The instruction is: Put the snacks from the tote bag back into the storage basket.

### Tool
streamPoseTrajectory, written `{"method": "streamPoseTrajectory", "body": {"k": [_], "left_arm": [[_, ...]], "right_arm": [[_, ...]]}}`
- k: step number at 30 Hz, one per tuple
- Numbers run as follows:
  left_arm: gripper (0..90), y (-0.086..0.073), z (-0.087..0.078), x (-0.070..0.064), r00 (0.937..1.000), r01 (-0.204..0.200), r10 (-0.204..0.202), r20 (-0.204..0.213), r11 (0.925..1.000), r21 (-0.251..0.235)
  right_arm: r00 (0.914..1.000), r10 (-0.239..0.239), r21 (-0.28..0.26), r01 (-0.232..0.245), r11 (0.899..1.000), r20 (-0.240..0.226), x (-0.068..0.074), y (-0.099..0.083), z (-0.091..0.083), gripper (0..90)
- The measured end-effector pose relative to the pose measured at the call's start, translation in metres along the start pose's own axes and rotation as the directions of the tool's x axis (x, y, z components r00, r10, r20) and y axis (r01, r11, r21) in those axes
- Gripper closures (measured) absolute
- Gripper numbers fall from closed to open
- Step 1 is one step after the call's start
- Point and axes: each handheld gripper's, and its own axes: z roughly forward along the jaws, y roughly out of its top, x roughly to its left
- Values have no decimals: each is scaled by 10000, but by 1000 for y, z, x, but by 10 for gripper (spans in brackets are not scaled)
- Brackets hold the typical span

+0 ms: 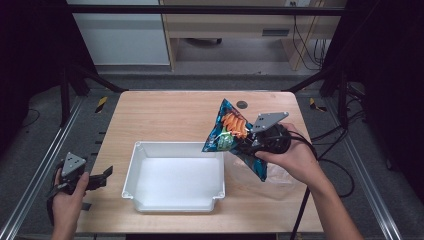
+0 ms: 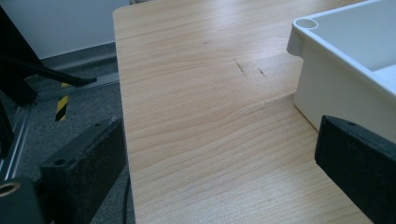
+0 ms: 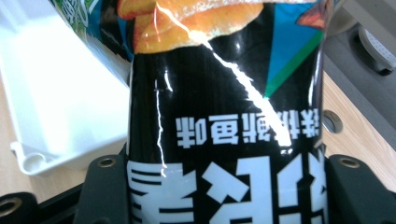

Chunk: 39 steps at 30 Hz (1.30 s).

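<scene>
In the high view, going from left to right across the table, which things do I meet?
Left gripper → white tray → snack bag → right gripper

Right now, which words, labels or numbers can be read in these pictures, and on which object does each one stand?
"铁板鱿鱼味" (probably): white characters, upside down in the right gripper view, on the snack bag held in the right tongs.
Larger white characters beneath them: cut off by the picture's edge, unreadable.
The bag's print in the high view: too small.
White tray, table: no text.
</scene>
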Motion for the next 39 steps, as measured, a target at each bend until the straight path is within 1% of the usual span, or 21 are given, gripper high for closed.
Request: {"method": "streamPoseTrajectory", "body": {"k": [4, 13, 14, 22, 27, 32, 39], "left_arm": [[21, 0, 0, 0, 10000, -2, 2, -1, 10000, -6], [21, 0, 0, 0, 10000, 0, 0, -1, 10000, -5], [21, 0, 0, 0, 10000, -2, 2, -3, 10000, -7], [21, 0, 0, 0, 10000, 0, 0, -5, 10000, -9], [21, 0, 0, 0, 10000, -11, 11, 0, 10000, -5], [21, 0, 1, 0, 10000, -14, 14, 5, 10000, 1], [20, 0, 1, 0, 10000, -1, 1, -9, 10000, -18]], "right_arm": [[9999, -35, -179, 33, 9998, -99, 5, 6, 1, 414], [9989, -405, -270, 399, 9988, -231, 16, 18, 2, 414], [9985, -495, -301, 487, 9984, -248, 19, 21, 3, 414], [9967, -727, -365, 714, 9968, -364, 29, 30, 6, 414], [9950, -906, -406, 889, 9952, -410, 33, 36, 6, 414], [9916, -1190, -463, 1167, 9921, -513, 40, 45, 8, 414], [9888, -1368, -438, 1343, 9900, -589, 46, 52, 14, 414]]}}
